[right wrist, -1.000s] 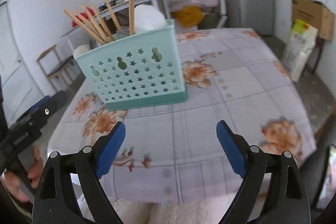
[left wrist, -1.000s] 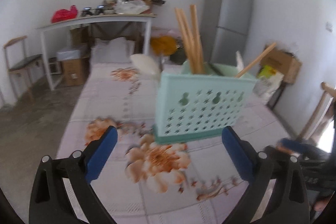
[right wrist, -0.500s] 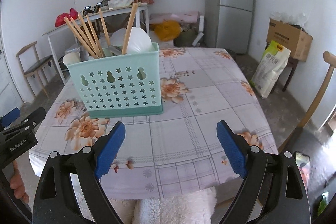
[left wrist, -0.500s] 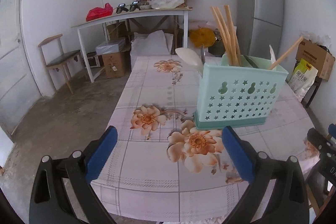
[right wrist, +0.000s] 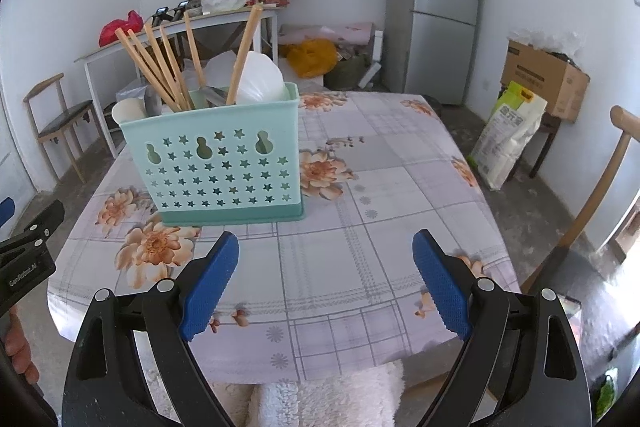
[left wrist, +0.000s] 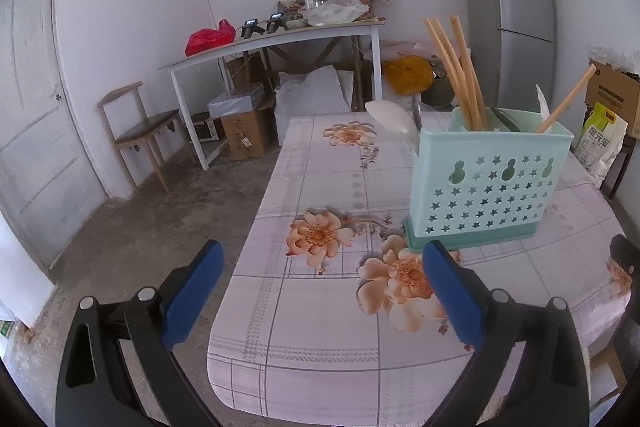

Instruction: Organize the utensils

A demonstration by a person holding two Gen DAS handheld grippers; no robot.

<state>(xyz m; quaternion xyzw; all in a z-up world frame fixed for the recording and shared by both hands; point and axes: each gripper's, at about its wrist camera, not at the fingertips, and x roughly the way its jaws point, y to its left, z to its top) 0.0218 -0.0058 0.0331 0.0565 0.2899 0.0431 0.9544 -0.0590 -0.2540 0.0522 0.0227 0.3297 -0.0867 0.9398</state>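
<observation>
A mint green utensil caddy (left wrist: 490,187) (right wrist: 220,163) with star holes stands upright on the flowered tablecloth (left wrist: 340,291) (right wrist: 384,195). Several wooden chopsticks (left wrist: 456,71) (right wrist: 156,67), white spoons (right wrist: 260,79) and metal utensils stick up out of it. My left gripper (left wrist: 322,263) is open over the table's near left edge, short of the caddy, with nothing between its fingers. My right gripper (right wrist: 326,251) is also open and empty, in front of the caddy and to its right. The left gripper's body (right wrist: 28,259) shows at the right wrist view's left edge.
A white side table (left wrist: 276,39) loaded with clutter stands at the back wall, boxes and bags beneath it. A grey fridge (right wrist: 436,3) is at the back right. Wooden chairs (left wrist: 140,131) (right wrist: 592,203) stand left and right of the table. A cardboard box (right wrist: 544,79) and a sack (right wrist: 508,135) lie at the right.
Both grippers have drawn back from the caddy and tilted up, so it looks smaller and farther. In the left wrist view the caddy has slid to the right. Both stay open.
</observation>
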